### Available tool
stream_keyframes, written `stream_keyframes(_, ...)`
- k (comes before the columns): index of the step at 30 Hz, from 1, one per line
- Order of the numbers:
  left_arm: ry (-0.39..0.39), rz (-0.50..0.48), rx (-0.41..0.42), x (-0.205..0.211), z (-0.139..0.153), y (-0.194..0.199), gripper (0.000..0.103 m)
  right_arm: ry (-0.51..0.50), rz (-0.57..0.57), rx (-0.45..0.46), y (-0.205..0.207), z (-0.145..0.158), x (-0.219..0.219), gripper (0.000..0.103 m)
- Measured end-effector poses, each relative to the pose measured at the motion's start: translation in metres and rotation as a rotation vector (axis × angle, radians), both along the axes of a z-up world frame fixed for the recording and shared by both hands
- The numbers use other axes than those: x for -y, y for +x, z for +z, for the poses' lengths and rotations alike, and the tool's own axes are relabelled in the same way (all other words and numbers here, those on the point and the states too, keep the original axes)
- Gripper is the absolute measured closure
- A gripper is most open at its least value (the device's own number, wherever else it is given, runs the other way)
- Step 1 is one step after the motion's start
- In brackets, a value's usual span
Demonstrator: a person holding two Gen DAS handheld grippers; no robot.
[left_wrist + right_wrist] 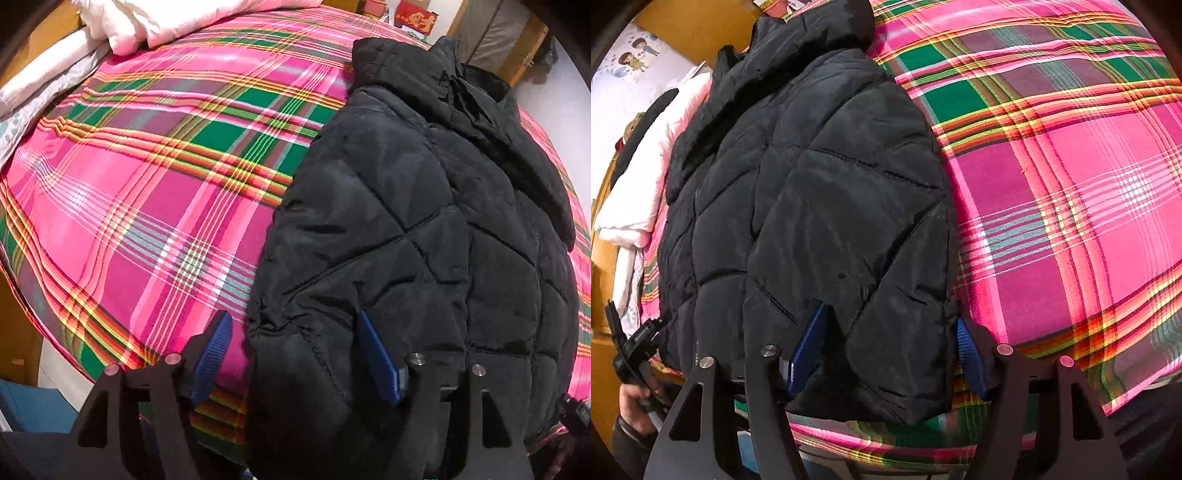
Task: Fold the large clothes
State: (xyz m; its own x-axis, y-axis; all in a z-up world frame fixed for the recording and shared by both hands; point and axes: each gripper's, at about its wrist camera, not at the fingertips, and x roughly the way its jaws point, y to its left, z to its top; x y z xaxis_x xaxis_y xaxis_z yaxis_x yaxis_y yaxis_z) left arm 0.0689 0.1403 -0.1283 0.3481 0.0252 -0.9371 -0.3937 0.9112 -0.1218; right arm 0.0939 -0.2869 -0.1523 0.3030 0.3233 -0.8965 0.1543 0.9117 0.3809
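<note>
A black quilted puffer jacket (424, 221) lies flat on the plaid bed, its collar at the far end. My left gripper (295, 354) stands open over the jacket's near left corner. One blue pad (214, 350) is over the sheet, clear of the hem; the other blue pad (376, 358) rests on the fabric. In the right wrist view the jacket (812, 184) fills the left half. My right gripper (890, 354) straddles the near right corner with its jaws wide. The puffy corner fills the gap between the pads without looking squeezed.
The bed has a pink, green and yellow plaid sheet (147, 192) with bare room on both sides of the jacket. White bedding (155, 22) is piled at the far end. A wooden bed frame (694, 26) borders it. A hand (631, 398) holds the other gripper at lower left.
</note>
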Motion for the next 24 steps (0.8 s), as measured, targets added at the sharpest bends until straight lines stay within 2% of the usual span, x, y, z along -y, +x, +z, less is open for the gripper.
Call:
stream_keyframes(1, 0.003, -0.006, -0.003, 0.001, 0.0, 0.001, 0.033, -0.003, 0.002, 0.001, 0.0, 0.0, 0.0, 0.042)
stream_keyframes(2, 0.008, -0.019, -0.005, 0.004, 0.0, 0.002, 0.036, -0.003, 0.003, 0.004, 0.001, 0.001, -0.003, 0.053)
stream_keyframes(3, 0.001, -0.036, 0.0, 0.006, 0.001, 0.002, 0.049, 0.003, 0.006, 0.01, 0.001, 0.002, -0.002, 0.065)
stream_keyframes(5, 0.011, -0.076, 0.007, 0.014, 0.005, 0.003, 0.06, 0.012, 0.01, 0.029, 0.002, 0.006, -0.005, 0.078)
stream_keyframes(6, 0.011, -0.09, 0.013, 0.016, 0.007, 0.002, 0.071, 0.017, 0.013, 0.038, 0.001, 0.009, -0.005, 0.084)
stream_keyframes(7, 0.004, -0.102, 0.024, 0.018, 0.011, 0.001, 0.079, 0.02, 0.015, 0.046, 0.001, 0.012, -0.005, 0.086)
stream_keyframes(9, -0.025, -0.098, 0.053, 0.017, 0.021, -0.002, 0.085, 0.057, 0.009, 0.076, -0.004, 0.024, -0.002, 0.09)
stream_keyframes(12, -0.104, -0.081, 0.141, 0.01, 0.048, -0.012, 0.087, 0.141, 0.007, 0.164, -0.016, 0.053, 0.005, 0.091)
stream_keyframes(17, -0.182, -0.116, 0.282, 0.006, 0.096, -0.033, 0.088, 0.173, 0.037, 0.26, -0.034, 0.096, 0.004, 0.092)
stream_keyframes(24, -0.273, -0.109, 0.406, -0.01, 0.133, -0.07, 0.089, 0.223, 0.022, 0.307, -0.064, 0.115, 0.014, 0.092)
